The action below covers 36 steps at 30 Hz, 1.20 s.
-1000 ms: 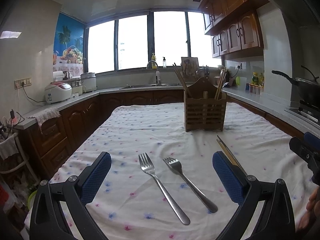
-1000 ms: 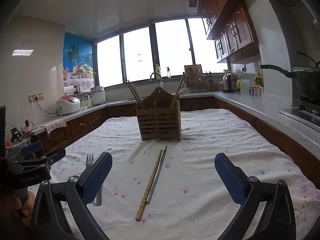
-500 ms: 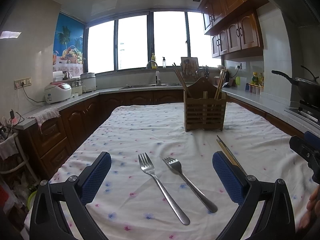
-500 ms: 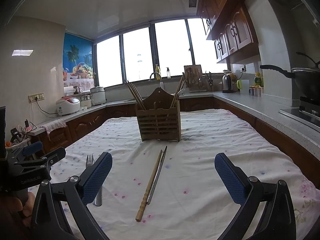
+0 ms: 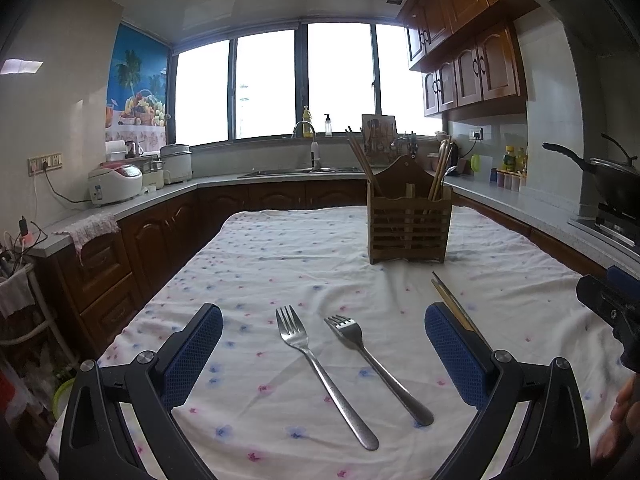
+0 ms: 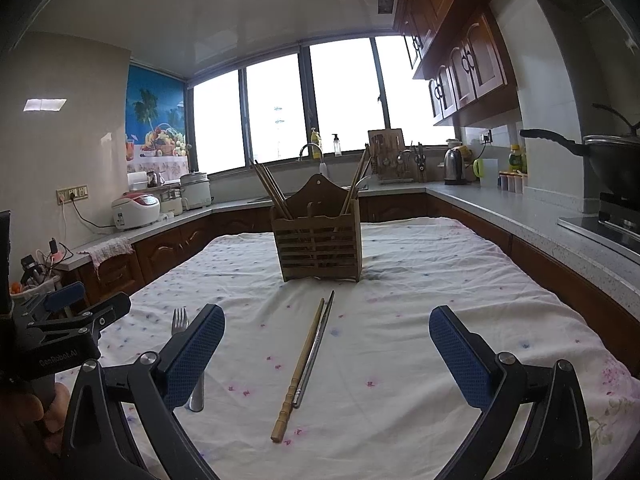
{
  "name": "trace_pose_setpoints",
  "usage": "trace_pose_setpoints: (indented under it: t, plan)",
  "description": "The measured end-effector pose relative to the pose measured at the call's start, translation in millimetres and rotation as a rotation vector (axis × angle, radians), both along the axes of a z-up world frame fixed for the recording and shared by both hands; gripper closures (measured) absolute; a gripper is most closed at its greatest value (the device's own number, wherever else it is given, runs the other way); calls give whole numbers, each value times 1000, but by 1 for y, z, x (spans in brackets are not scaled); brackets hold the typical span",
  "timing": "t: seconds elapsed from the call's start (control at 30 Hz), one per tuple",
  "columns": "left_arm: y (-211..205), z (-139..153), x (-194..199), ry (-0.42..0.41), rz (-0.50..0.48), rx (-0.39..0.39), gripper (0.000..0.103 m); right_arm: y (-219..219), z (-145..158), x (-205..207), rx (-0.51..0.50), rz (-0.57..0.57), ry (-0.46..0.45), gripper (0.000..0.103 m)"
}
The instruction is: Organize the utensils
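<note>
Two steel forks lie side by side on the floral tablecloth (image 5: 280, 264): a left fork (image 5: 320, 368) and a right fork (image 5: 376, 364), between the fingers of my open, empty left gripper (image 5: 324, 354). A wooden chopstick (image 6: 298, 368) and a metal chopstick (image 6: 316, 344) lie together in front of my open, empty right gripper (image 6: 327, 356). A wooden utensil holder (image 5: 408, 216) with chopsticks standing in it sits farther back; it also shows in the right wrist view (image 6: 318, 236). One fork (image 6: 180, 320) shows partly hidden behind the right gripper's left finger.
Counters surround the table: rice cookers (image 5: 116, 182) on the left, a sink (image 5: 304, 168) at the back, a wok (image 5: 612, 180) on the stove at the right. The other gripper shows at each view's edge: the right one (image 5: 612, 308), the left one (image 6: 64, 332).
</note>
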<state>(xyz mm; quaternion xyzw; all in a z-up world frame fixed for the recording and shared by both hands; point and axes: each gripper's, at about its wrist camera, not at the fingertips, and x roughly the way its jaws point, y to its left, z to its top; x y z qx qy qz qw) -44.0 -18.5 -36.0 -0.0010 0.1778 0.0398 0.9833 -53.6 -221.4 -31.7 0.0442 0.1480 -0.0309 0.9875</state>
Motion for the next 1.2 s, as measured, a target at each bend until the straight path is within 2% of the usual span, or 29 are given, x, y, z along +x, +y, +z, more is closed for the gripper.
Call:
trace_pose_setpoints:
  t: [1.2]
  plan:
    - [-5,7,8,13,-18,-14,1,-1,-1,3,-2,0,5,0]
